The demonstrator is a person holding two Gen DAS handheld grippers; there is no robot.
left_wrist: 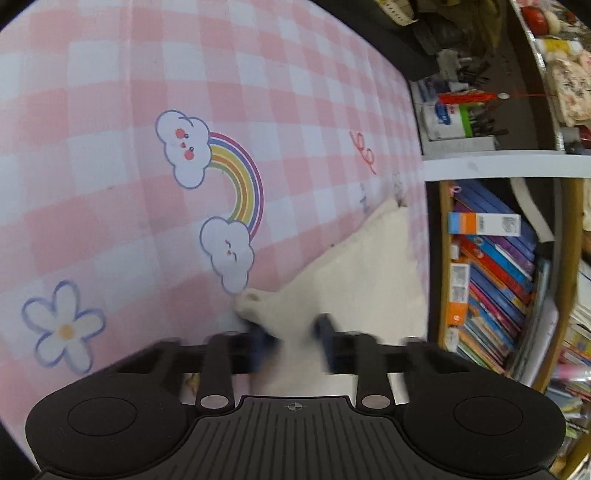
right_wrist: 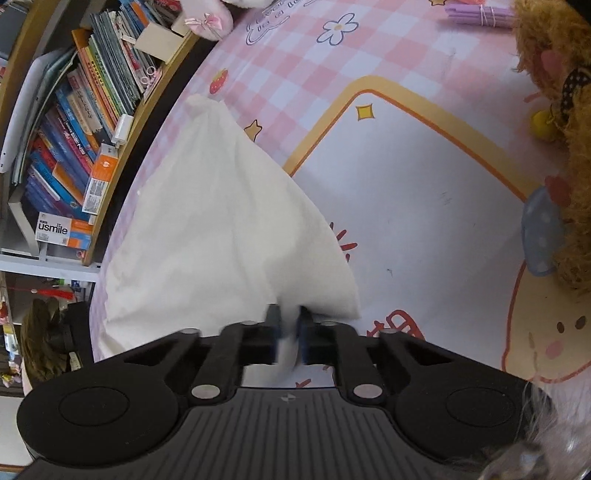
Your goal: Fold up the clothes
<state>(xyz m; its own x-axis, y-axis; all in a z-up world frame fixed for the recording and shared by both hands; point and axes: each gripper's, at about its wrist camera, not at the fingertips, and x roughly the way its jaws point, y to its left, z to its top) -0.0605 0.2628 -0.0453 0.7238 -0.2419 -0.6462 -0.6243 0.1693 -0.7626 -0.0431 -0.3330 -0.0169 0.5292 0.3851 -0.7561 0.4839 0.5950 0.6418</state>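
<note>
A cream white garment lies on the pink checked cloth near its edge, drawn up into a ridge toward the camera. My right gripper is shut on a corner of it, fabric pinched between the blue-padded fingers. In the left wrist view the same cream garment stretches away to a far corner, and my left gripper is shut on another bunched corner of it, with a rolled hem poking out to the left of the fingers.
The pink checked cloth carries rainbow, cloud and flower prints. A bookshelf full of books runs along the edge beside the garment. A brown plush toy sits at the right, purple sticks at the far side.
</note>
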